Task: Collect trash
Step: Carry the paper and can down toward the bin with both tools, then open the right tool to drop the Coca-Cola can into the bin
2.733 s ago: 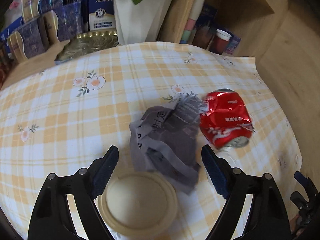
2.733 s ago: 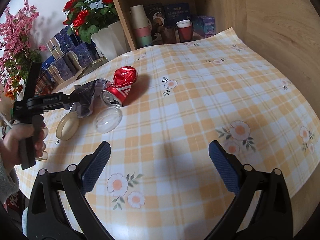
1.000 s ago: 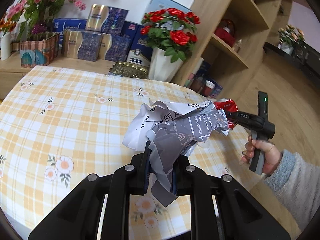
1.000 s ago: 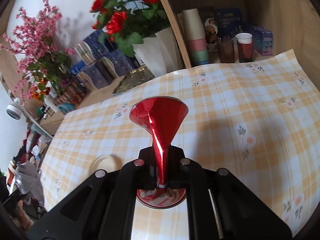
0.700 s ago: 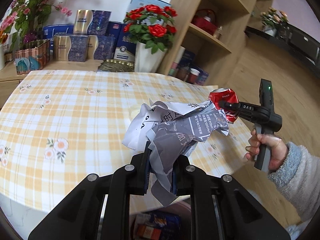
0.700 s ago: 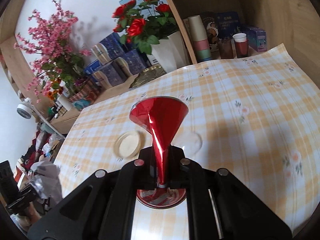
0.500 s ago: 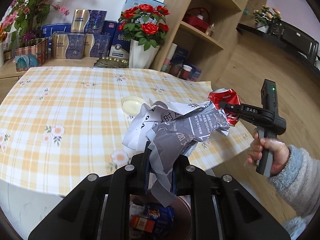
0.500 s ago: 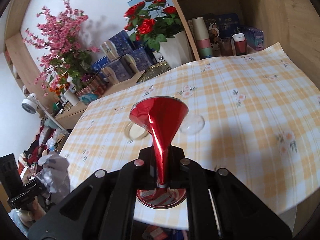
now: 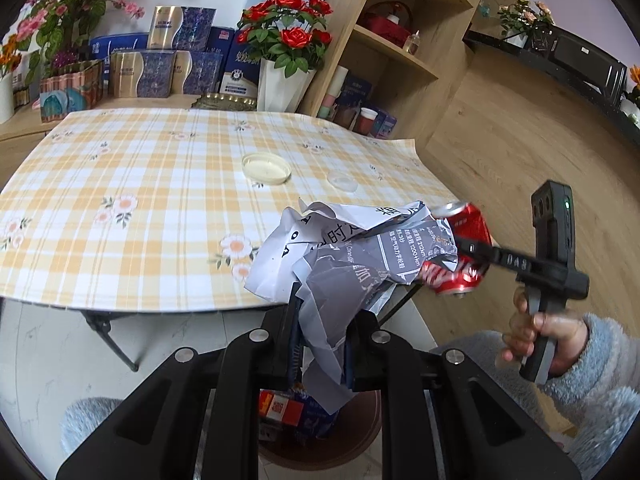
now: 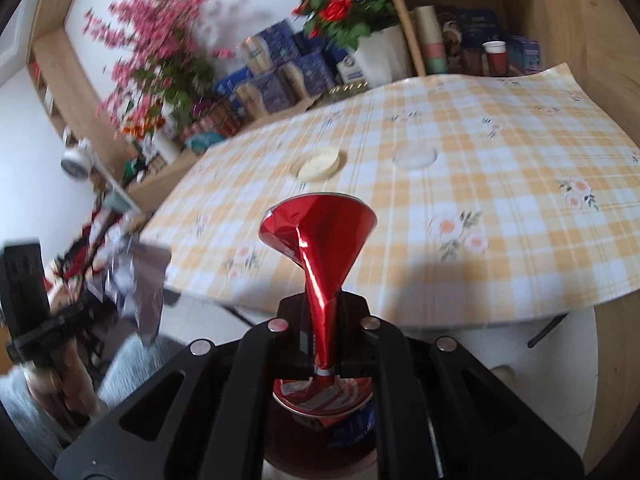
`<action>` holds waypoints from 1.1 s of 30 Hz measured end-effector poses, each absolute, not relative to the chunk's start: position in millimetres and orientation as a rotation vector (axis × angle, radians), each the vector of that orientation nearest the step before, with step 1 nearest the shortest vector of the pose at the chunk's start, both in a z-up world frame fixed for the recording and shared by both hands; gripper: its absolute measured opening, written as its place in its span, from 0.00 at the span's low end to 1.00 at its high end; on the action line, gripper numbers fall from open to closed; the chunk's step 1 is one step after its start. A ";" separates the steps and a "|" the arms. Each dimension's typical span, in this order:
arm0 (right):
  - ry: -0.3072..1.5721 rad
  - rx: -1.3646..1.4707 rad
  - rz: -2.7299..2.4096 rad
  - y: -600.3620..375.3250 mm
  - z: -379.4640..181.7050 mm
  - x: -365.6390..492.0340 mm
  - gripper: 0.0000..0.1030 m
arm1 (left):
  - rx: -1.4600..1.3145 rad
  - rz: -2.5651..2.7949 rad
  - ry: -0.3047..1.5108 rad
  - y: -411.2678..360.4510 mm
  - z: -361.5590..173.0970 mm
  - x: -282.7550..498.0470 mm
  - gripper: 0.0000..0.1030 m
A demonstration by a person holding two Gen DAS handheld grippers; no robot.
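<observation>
A checked worktop (image 9: 120, 168) stood before wooden shelves (image 9: 400, 52); two lids (image 9: 267, 167) lay on it. The left gripper's (image 9: 320, 332) fingers pinched crumpled newspaper (image 9: 340, 256); the right gripper's (image 10: 322, 344) squeezed a crushed red can (image 10: 318, 236).

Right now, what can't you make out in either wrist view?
- Trash bin, left view: mostly hidden behind left gripper and crumpled paper.
- Bin, right view: covered by right gripper and crushed can.
- Paper's print: too creased to read.
- Right view's left side: motion-blurred.

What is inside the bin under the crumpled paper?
Below the crumpled paper, the bin holds blue and red printed packaging. The rest of its contents is hidden behind the left gripper and paper.
</observation>
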State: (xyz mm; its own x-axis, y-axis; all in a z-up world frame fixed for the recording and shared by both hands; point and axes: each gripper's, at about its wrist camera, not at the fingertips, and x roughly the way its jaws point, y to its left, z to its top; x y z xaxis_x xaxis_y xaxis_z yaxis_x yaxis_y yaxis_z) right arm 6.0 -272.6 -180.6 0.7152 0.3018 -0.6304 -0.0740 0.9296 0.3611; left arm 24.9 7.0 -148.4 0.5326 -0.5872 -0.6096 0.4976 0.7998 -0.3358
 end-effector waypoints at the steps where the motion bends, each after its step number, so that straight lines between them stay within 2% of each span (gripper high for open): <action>1: 0.760 0.316 0.221 -267.6 -185.1 2.5 0.09 | -0.129 -0.646 0.778 8.3 -149.8 23.8 0.16; 19: 1.203 0.189 0.309 -185.6 -305.4 6.5 0.10 | -0.183 -0.570 0.840 32.2 -180.5 16.7 0.16; 26: 1.286 0.251 0.258 -185.9 -329.3 29.3 0.11 | -0.174 -0.567 0.850 31.7 -184.3 19.8 0.16; 29: 1.296 0.304 0.263 -190.3 -330.0 35.4 0.22 | -0.170 -0.567 0.850 31.3 -184.4 21.3 0.16; 31: 1.285 0.326 0.279 -191.5 -328.3 37.3 0.43 | -0.168 -0.566 0.852 31.0 -184.6 21.4 0.16; 32: 1.270 0.325 0.286 -191.5 -325.9 37.2 0.50 | -0.165 -0.563 0.853 30.7 -184.8 21.9 0.16; 33: 1.258 0.322 0.290 -191.7 -323.3 37.0 0.64 | -0.161 -0.561 0.853 30.3 -185.0 22.3 0.16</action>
